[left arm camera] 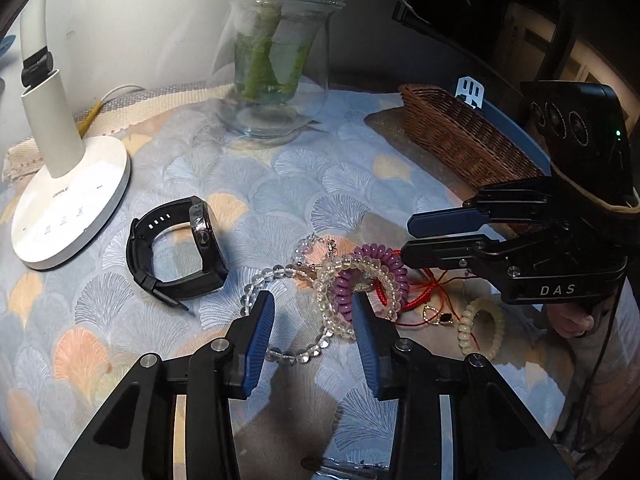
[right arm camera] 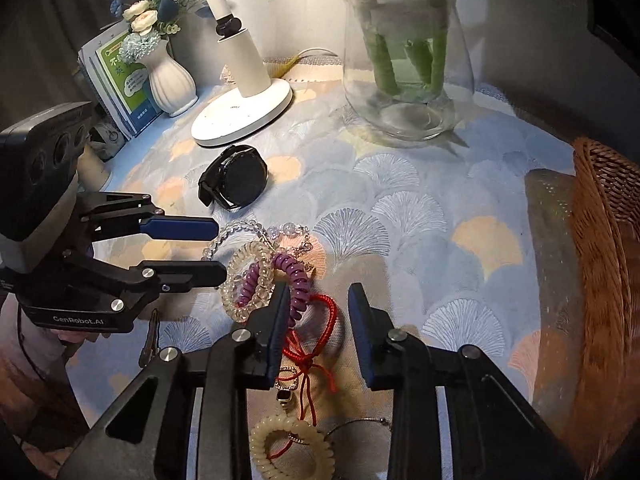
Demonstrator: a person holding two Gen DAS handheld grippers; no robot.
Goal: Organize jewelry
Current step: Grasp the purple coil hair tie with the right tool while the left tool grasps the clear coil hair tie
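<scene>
Left wrist view: the left gripper (left arm camera: 314, 312) is hanging released over a clear bead bracelet (left arm camera: 280, 320), with a purple coil band (left arm camera: 374, 276) just right and a black watch (left arm camera: 176, 248) lying left.

Right wrist view: the right gripper (right arm camera: 318, 300) is standing unclenched, straddling a red cord bracelet (right arm camera: 320, 320); a wicker basket (right arm camera: 608, 260) is sitting far right.

The letters "DAS" are showing in pale print on the black body of the right hand-held gripper (left arm camera: 406, 238). "GenRobot.AI" is showing on the left hand-held gripper (right arm camera: 222, 250). The white lamp base (left arm camera: 72, 208) is bearing small grey lettering, apparently "OPPLE".
</scene>
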